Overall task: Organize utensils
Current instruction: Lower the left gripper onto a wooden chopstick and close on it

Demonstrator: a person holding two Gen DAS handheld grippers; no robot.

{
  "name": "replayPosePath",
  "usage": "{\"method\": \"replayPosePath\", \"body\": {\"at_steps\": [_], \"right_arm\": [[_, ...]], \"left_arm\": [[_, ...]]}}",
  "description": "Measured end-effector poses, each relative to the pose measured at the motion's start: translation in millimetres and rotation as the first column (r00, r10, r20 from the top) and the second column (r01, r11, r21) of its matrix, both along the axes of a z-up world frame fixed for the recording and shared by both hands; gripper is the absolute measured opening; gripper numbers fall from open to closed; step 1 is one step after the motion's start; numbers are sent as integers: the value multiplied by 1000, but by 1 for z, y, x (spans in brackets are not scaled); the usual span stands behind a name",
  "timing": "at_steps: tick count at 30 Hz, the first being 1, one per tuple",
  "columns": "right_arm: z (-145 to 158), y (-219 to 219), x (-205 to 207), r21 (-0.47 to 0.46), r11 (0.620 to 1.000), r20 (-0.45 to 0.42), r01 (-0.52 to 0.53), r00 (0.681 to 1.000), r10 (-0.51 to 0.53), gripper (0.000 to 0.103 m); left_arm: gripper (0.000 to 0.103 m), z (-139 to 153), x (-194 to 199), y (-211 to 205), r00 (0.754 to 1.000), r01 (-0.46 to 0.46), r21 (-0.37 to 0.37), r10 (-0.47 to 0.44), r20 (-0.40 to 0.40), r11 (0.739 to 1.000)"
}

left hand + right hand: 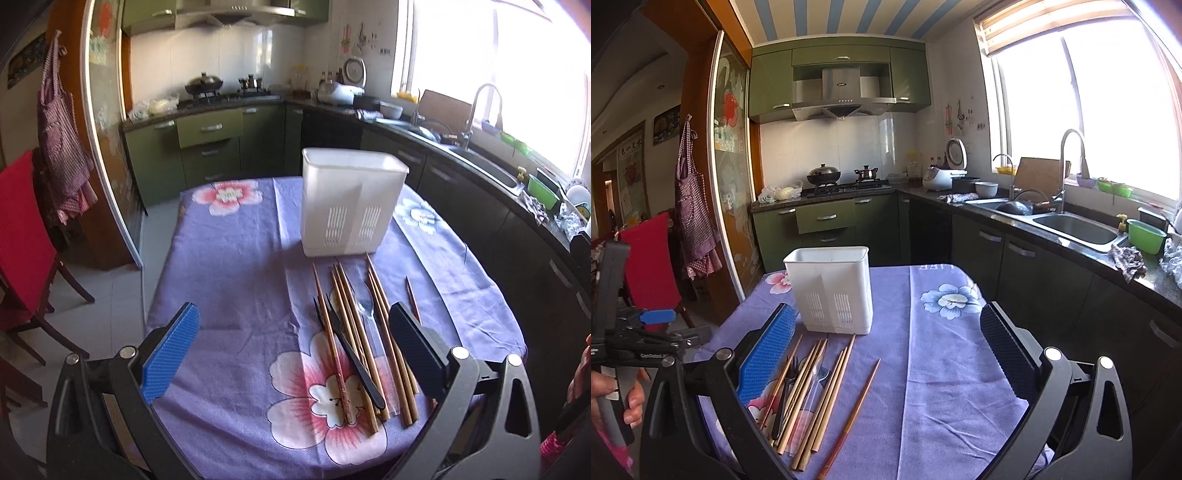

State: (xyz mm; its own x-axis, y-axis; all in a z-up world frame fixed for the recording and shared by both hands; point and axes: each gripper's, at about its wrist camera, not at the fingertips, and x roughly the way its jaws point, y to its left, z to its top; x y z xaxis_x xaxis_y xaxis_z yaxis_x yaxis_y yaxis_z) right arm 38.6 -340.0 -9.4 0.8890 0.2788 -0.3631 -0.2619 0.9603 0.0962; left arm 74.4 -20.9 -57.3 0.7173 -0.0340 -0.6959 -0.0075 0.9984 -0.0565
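While both of your tongs hang wide open and empty above the near edge of the desk (229,258), each view adds something. Your left tongs (295,350) look down on the chopsticks (347,332), a black fork (351,354) and a clear spoon (367,306) bundled just before the white utensil holder (351,203). Only the right wrist view shows your hand (613,398) gripping the left tongs' handle at far left, and the lone chopstick (853,413) whole, lying apart from the bundle. Your right tongs (886,369) hover level, facing the holder.
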Motion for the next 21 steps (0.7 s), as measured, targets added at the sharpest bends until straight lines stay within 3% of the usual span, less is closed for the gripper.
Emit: {"method": "replayPosePath", "body": {"at_steps": [4, 6, 10, 13, 19, 21], "right_arm": [[-14, 3, 16, -11, 1000, -84, -7, 996, 6, 99], [-21, 5, 22, -14, 1000, -104, -12, 995, 11, 99], [-31, 4, 32, -9, 1000, -132, -9, 991, 8, 99], [-38, 1, 39, -2, 1000, -158, -12, 987, 12, 99], [-48, -3, 51, 2, 1000, -188, -7, 982, 7, 99], [-50, -4, 54, 2, 1000, -193, -3, 981, 3, 99]], "left_arm": [[97, -36, 39, -8, 977, 28, -49, -37, -210, 998], [97, -54, 54, -11, 963, 27, -49, -39, -266, 998], [94, -71, 80, -13, 946, 12, -69, -33, -321, 998], [77, -76, 101, -17, 935, -3, -63, -19, -354, 998], [68, -85, 134, -26, 914, -3, -31, -10, -407, 1000], [59, -89, 140, -25, 908, -11, -45, -9, -419, 999]]}}
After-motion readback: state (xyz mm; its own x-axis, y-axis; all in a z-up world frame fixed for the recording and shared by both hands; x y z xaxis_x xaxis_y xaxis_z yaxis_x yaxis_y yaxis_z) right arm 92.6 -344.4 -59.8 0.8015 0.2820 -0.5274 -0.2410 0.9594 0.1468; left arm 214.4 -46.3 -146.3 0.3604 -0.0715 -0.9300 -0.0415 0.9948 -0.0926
